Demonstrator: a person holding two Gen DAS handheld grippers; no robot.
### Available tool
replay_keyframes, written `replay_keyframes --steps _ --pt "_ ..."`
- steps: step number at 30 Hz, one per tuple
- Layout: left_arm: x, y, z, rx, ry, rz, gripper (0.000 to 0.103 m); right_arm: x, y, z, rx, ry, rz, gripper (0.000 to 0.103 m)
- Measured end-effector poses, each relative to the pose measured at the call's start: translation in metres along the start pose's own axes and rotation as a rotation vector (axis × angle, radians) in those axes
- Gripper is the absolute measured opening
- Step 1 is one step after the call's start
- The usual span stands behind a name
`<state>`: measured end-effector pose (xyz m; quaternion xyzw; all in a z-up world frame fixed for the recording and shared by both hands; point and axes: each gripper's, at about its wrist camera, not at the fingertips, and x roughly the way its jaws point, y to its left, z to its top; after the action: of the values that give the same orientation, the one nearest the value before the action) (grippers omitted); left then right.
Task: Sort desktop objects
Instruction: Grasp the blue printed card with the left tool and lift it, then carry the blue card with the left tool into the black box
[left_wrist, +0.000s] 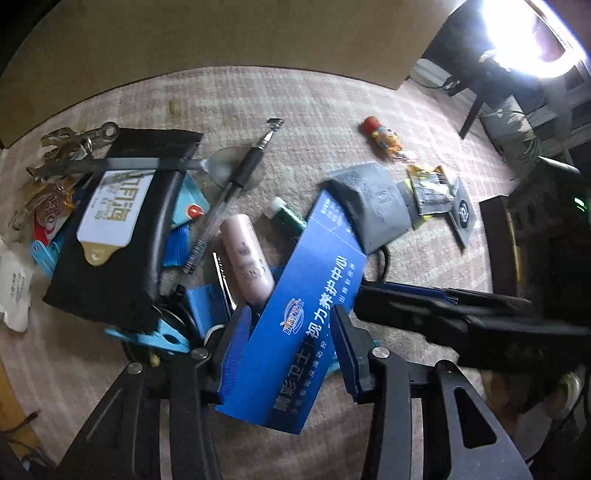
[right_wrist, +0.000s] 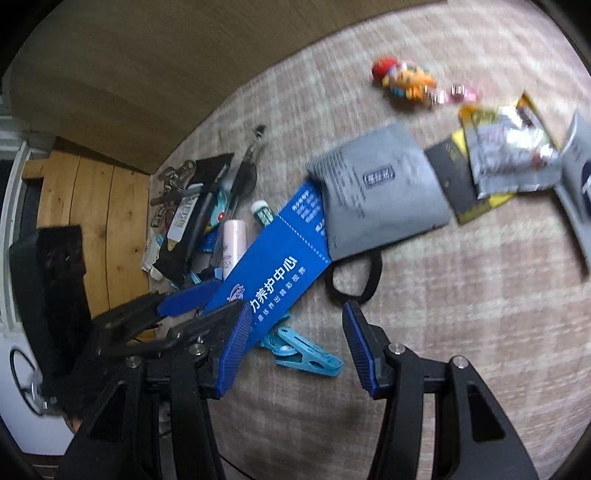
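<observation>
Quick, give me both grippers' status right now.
Left gripper: fingers around the blue card; whether it is gripped cannot be told.
Right gripper: open, holding nothing.

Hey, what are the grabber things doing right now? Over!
Left tool astride blue card. Right tool open, empty. Grey pouch overlaps card's far end.

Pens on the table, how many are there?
1. The pen lies across the spoon, between the black case and the blue card. More may be hidden under the pile.
</observation>
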<state>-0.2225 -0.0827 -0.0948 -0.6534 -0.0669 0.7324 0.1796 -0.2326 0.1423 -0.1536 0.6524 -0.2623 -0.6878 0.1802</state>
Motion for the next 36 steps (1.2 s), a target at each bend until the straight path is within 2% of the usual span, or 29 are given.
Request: replay_keyframes --steps 4,8,10,12,14,18,22,25,30,36 --pt "0.015 -0.013 -0.012 -0.007 0.011 -0.032 0.040 0.005 -0.010 0.000 0.055 -0.001 0.029 0.049" --pt "0.023 -0.020 -0.022 -0.001 0.016 -0.013 0.040 0.007 -0.011 0.000 0.059 -0.004 0.037 0.042" --pt "0.023 -0.027 -0.029 0.000 0.004 -0.033 0.038 0.009 -0.008 -0.003 0.031 0.009 0.037 0.028" --pt "0.022 -0.037 -0.037 0.015 -0.006 -0.028 0.038 0.010 -0.005 -0.008 0.012 0.015 0.034 0.022" --pt "0.021 -0.045 -0.046 0.032 -0.022 -0.010 0.038 0.008 -0.004 -0.015 -0.003 0.012 0.031 0.022" --pt "0.012 -0.052 -0.068 0.017 -0.039 -0.058 0.038 -0.008 -0.009 -0.032 -0.017 -0.016 0.048 0.021" --pt "0.002 -0.068 -0.084 0.020 -0.060 -0.064 0.038 -0.031 -0.022 -0.059 0.004 -0.022 0.108 0.020" --pt "-0.010 -0.085 -0.094 0.038 -0.078 -0.069 0.038 -0.051 -0.026 -0.075 -0.019 -0.055 0.110 0.020" --pt "-0.021 -0.134 -0.100 0.096 -0.110 -0.081 0.038 -0.092 -0.040 -0.093 -0.025 -0.117 0.124 0.020" --pt "-0.018 -0.206 -0.099 0.185 -0.122 -0.137 0.038 -0.156 -0.073 -0.109 -0.009 -0.215 0.114 0.020"
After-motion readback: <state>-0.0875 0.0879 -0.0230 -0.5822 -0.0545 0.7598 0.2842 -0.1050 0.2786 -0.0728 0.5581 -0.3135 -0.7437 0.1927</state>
